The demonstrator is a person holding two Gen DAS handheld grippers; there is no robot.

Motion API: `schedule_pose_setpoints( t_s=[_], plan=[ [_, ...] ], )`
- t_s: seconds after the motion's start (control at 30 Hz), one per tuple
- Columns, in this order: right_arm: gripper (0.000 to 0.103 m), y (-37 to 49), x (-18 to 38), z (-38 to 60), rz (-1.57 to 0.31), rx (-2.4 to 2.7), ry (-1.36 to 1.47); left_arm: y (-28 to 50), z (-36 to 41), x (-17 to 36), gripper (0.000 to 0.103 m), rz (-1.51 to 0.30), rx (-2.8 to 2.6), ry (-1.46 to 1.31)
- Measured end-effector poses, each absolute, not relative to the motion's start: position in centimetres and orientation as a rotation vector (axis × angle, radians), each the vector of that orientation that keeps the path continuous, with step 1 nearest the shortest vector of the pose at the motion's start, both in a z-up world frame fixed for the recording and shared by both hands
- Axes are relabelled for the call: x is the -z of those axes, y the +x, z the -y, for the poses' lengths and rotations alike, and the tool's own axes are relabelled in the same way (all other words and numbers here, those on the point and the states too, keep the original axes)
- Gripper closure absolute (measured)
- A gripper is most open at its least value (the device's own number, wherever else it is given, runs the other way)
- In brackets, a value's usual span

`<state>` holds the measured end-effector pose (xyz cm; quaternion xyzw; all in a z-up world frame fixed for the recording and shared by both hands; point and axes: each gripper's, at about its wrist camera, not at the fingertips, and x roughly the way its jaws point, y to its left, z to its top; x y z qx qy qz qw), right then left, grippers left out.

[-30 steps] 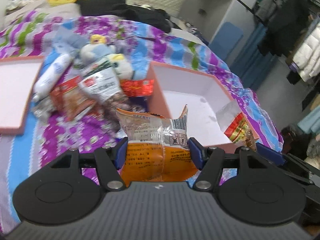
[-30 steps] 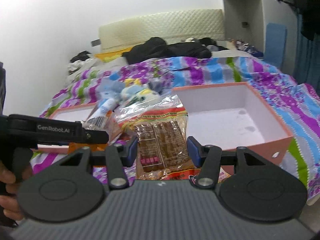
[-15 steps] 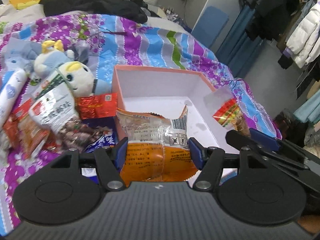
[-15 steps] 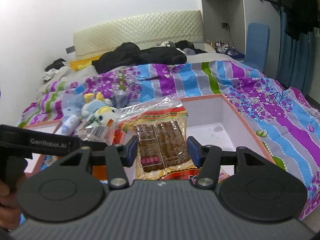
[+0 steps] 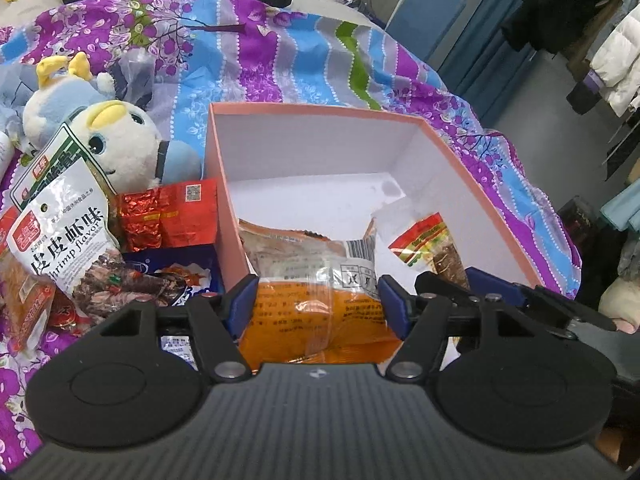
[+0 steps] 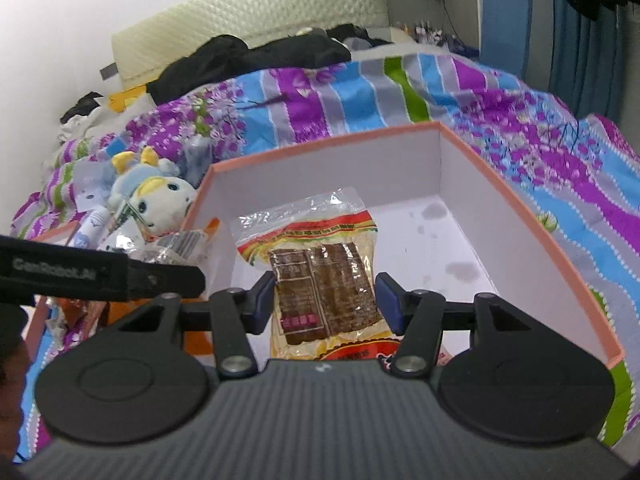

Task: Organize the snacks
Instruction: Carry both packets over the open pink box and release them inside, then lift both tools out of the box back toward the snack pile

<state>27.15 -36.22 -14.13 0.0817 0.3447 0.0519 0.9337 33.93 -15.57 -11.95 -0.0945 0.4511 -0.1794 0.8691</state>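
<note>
A pink box (image 5: 444, 148) with a white inside lies open on the bed; it also shows in the right wrist view (image 6: 568, 256). My left gripper (image 5: 318, 304) is shut on an orange snack packet (image 5: 316, 316) and holds it over the box's near left corner. My right gripper (image 6: 326, 298) is shut on a clear packet of brown snack bars (image 6: 324, 280), held inside the box's near side. That packet shows at right in the left wrist view (image 5: 432, 244). The left gripper's arm (image 6: 100, 274) shows at left in the right wrist view.
Left of the box lie a shrimp snack bag (image 5: 64, 232), a red foil packet (image 5: 168, 216) and a blue packet (image 5: 176, 272). Plush toys (image 5: 116, 144) sit behind them. Dark clothes (image 6: 256, 56) lie by the headboard. A blue chair (image 5: 428, 12) stands beyond the bed.
Both grippers have moved forward and right with their packets, from beside the snack pile to over the pink box. The right packet now sits within the box walls.
</note>
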Motion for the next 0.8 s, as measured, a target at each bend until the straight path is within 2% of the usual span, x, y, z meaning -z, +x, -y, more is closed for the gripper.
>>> schedule_pose_setpoints(
  t_s=[0.1,0.23,0.8],
  plan=[
    [0.044,27.1,13.9,36.4,-0.709,-0.102,0.176,34.0,15.5,11.2,0.026,-0.929,0.370,-0.184],
    [0.037,26.3,13.1,36.6,-0.709,-0.096,0.191,33.3,15.4,9.9,0.025,-0.905,0.365,-0.188],
    [0.037,17.6,6.7,33.4,-0.581,-0.176,0.167,22.3,11.3,2.9,0.025,-0.757,0.356,-0.196]
  ],
)
